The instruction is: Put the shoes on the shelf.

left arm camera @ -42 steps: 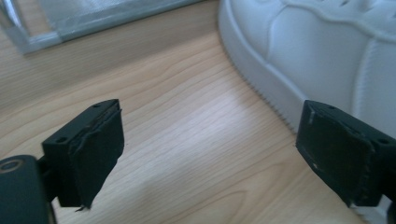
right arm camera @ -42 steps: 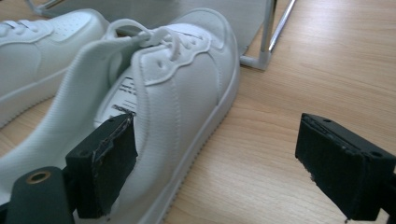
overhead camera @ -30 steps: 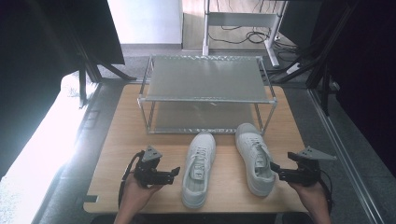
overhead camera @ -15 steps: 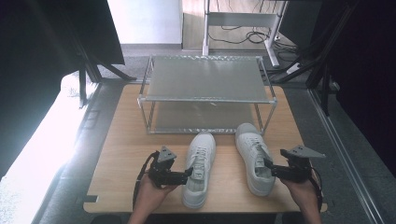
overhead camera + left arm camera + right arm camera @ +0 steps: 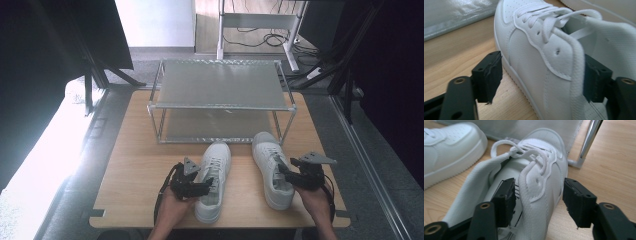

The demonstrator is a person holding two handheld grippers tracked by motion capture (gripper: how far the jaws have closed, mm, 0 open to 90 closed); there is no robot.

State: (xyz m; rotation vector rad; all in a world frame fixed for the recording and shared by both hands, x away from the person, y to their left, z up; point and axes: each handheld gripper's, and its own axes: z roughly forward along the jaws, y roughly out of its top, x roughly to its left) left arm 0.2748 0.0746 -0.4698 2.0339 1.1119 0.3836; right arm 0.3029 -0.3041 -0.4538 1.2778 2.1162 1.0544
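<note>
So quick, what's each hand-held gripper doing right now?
Left hand-held gripper: open, jaws straddling the left shoe's side wall.
Right hand-held gripper: open, straddling the right shoe's side wall.

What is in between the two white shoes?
Just bare wooden table lies between the left shoe and the right shoe, seen in the high view.

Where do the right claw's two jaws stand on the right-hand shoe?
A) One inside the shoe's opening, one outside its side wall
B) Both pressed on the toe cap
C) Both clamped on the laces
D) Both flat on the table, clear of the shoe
A: in the right gripper view the right claw straddles the side wall of the right-hand shoe, one jaw inside its opening, one outside.
</note>
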